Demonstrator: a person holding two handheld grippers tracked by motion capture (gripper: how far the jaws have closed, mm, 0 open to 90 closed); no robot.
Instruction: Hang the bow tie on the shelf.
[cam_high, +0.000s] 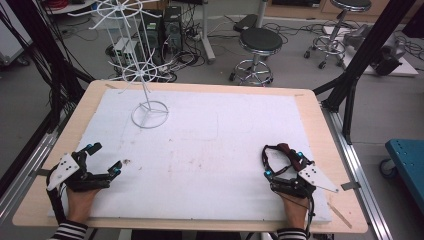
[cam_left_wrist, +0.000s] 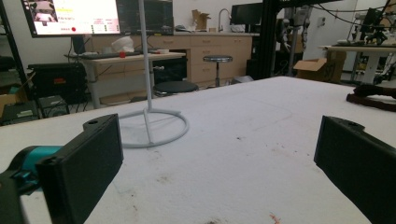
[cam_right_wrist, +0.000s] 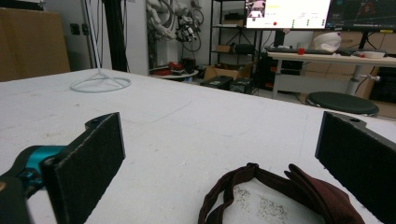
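Note:
A dark red band with a looped strap (cam_high: 279, 152) lies on the white mat (cam_high: 210, 145) at the front right. My right gripper (cam_high: 284, 165) stands open around it, one jaw on each side, and does not clamp it. In the right gripper view the band (cam_right_wrist: 285, 193) lies low between the two black jaws of that gripper (cam_right_wrist: 219, 154). My left gripper (cam_high: 105, 159) rests open at the front left with nothing between its jaws (cam_left_wrist: 219, 154). From there the band (cam_left_wrist: 373, 99) shows far off at the right.
A tall white wire rack (cam_high: 144, 75) stands on a ring base (cam_high: 150, 114) at the back left of the mat; that base (cam_left_wrist: 152, 127) lies ahead of the left gripper. The wooden table edge (cam_high: 320, 125) frames the mat. Stools (cam_high: 259, 47) stand beyond the table.

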